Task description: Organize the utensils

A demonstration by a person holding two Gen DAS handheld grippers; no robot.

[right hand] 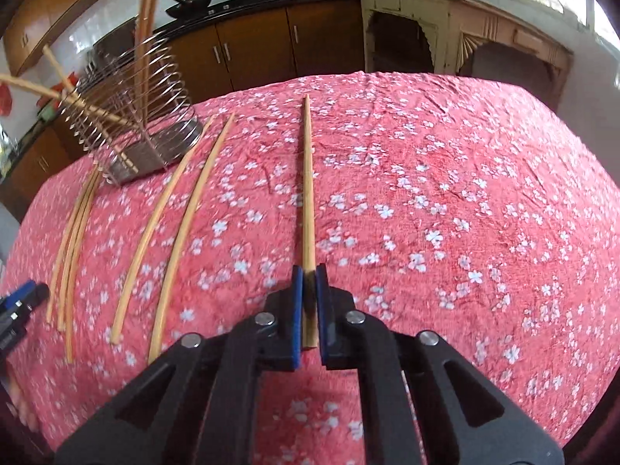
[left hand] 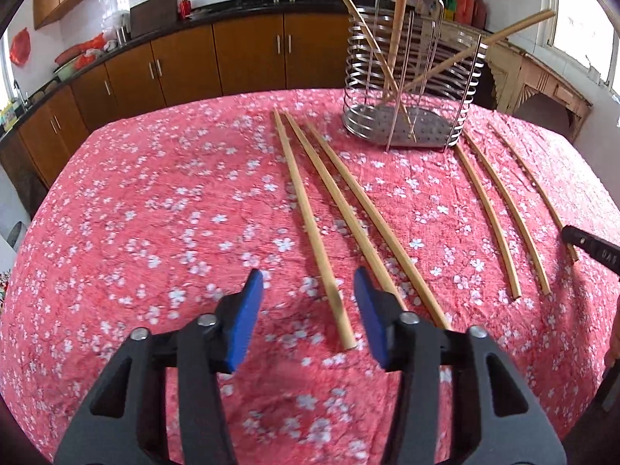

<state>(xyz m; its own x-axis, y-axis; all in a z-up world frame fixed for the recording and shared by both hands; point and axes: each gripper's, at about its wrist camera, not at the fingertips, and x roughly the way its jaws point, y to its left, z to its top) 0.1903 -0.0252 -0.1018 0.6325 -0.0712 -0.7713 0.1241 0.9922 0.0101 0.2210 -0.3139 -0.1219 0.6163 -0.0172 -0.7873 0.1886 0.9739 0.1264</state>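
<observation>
A wire utensil holder stands on the pink floral tablecloth and holds several wooden chopsticks. Three chopsticks lie side by side in front of it; the leftmost chopstick ends between the blue pads of my open left gripper. Three more lie to the right, among them a curved chopstick. In the right wrist view my right gripper is shut on the near end of a chopstick that points away over the cloth. The holder stands at the far left there.
Two loose chopsticks and a further group lie left of the right gripper. Brown kitchen cabinets with woks on the counter run behind the table. A cream side table stands at the back right. The right gripper's tip shows at the right edge.
</observation>
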